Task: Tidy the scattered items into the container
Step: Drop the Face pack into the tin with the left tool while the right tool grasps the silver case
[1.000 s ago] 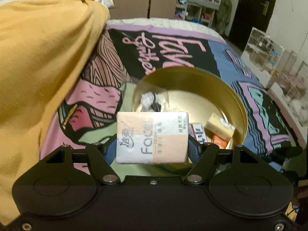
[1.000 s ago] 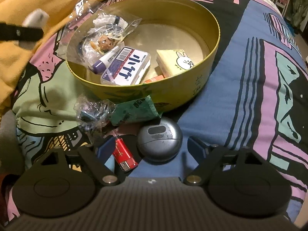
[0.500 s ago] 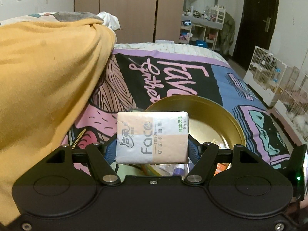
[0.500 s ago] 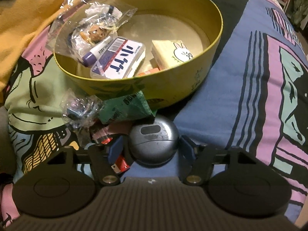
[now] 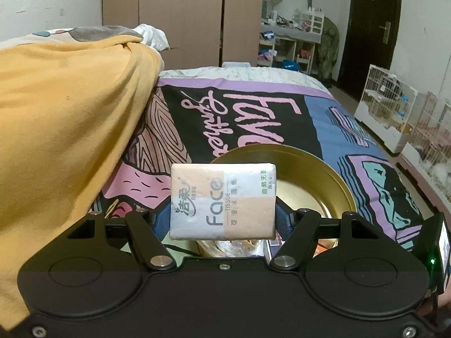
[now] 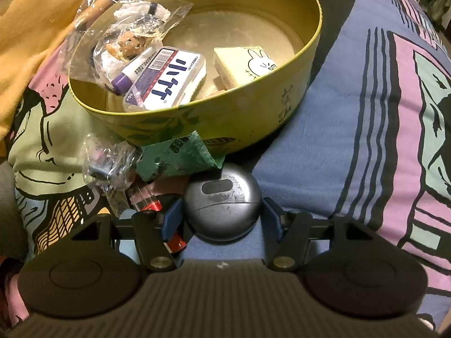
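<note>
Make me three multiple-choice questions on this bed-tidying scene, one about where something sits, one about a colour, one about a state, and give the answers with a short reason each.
1. Where is the green sachet?
A. inside the round tin
B. on the bedspread against the outside of the round tin
C. on the yellow blanket

2. What colour is the cap of the small tube in the tin?
A. purple
B. red
C. green

3. What is between the left tongs?
A. nothing
B. the grey round case
C. the tissue pack

Answers:
1 B: the sachet lies outside the tin, at the foot of its wall.
2 A: the end of the tube pointing at the camera is purple.
3 C: the blue pads press both short sides of the pack, held clear of the bed; the grey round case sits between the right tongs.
</note>
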Tool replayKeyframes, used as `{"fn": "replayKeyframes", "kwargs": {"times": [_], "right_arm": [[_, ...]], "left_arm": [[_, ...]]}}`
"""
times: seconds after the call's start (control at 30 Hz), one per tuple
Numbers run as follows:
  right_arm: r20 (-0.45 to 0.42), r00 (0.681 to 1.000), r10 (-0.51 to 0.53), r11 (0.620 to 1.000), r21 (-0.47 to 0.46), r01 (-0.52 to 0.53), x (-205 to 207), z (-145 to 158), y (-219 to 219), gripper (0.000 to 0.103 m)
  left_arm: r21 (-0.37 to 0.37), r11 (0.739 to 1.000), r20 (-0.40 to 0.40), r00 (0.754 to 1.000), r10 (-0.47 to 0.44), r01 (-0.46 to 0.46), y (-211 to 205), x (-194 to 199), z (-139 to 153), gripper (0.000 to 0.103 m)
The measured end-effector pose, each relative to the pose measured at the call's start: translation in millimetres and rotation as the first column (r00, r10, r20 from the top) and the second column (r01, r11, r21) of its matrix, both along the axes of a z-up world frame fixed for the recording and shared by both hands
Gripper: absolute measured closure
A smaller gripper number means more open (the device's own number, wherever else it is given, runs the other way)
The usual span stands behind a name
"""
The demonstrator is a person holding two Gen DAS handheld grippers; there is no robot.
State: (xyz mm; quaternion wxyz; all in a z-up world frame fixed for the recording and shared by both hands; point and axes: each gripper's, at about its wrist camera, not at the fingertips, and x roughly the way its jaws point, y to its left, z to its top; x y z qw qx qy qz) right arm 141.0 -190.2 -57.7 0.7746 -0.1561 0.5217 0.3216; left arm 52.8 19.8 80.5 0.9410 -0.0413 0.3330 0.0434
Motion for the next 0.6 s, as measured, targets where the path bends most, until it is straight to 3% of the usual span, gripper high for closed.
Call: {"fn": "replayKeyframes", "kwargs": {"times": [0.37, 0.43, 0.6], "right_arm": [[-0.043, 0.999, 0.021, 0.998, 0.06, -0.019, 6, -4, -7, 0.026], [-0.041, 0.999, 0.007, 0.998, 0.065, -0.005, 6, -4, -8, 0.04], [-0.02, 1.0, -0.002, 0.998, 0.06, 0.003, 2, 2, -8, 0.04]], "left_arm": [[0.031, 0.998, -0.022, 0.999, -0.045, 0.046, -24, 24, -11, 0.035], [0.042, 0.998, -0.014, 0.998, -0.054, 0.054, -28, 26, -9, 0.035], [0.034, 0.997, 0.029, 0.997, -0.065, 0.064, -34, 30, 0, 0.035]]}}
